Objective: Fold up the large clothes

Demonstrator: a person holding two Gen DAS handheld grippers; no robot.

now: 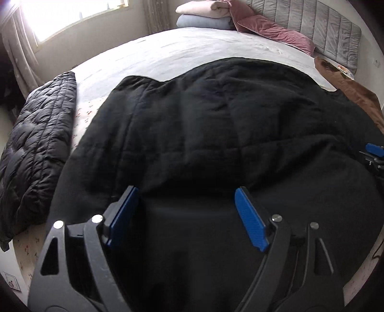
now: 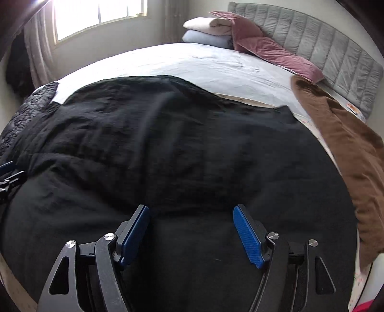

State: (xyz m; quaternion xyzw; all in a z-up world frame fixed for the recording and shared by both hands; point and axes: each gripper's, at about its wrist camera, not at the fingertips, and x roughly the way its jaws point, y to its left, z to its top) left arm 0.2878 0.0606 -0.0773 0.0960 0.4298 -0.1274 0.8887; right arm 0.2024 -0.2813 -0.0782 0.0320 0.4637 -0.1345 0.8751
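Two blue-padded fingers are seen on the left gripper (image 1: pixel 186 192), and they are held wide apart with nothing pinched between them. Two more are seen on the right gripper (image 2: pixel 190 210), and they are spread apart too, with nothing gripped. One big black soft garment (image 1: pixel 216 124) is spread flat on the bed, right under and in front of both pairs of fingers. A raised fold of the black cloth is seen just past the fingertips in both views. The right gripper is glimpsed at the far right edge of the left wrist view, down by the black cloth.

One black puffy quilted jacket (image 1: pixel 36 153) is laid on the left side of the bed, just beside the black garment. One brown cloth (image 2: pixel 345 153) is laid on the right side, touching the garment's edge. The white bed sheet (image 1: pixel 182 52) is seen beyond. Two folded blankets, one cream (image 2: pixel 206 24) on top of one pale blue (image 2: pixel 206 38), are stacked at the far end. One pink velvet cover (image 2: pixel 268 50) is leaned by the grey padded headboard (image 2: pixel 324 55). One bright window (image 2: pixel 96 16) is seen on the far wall.
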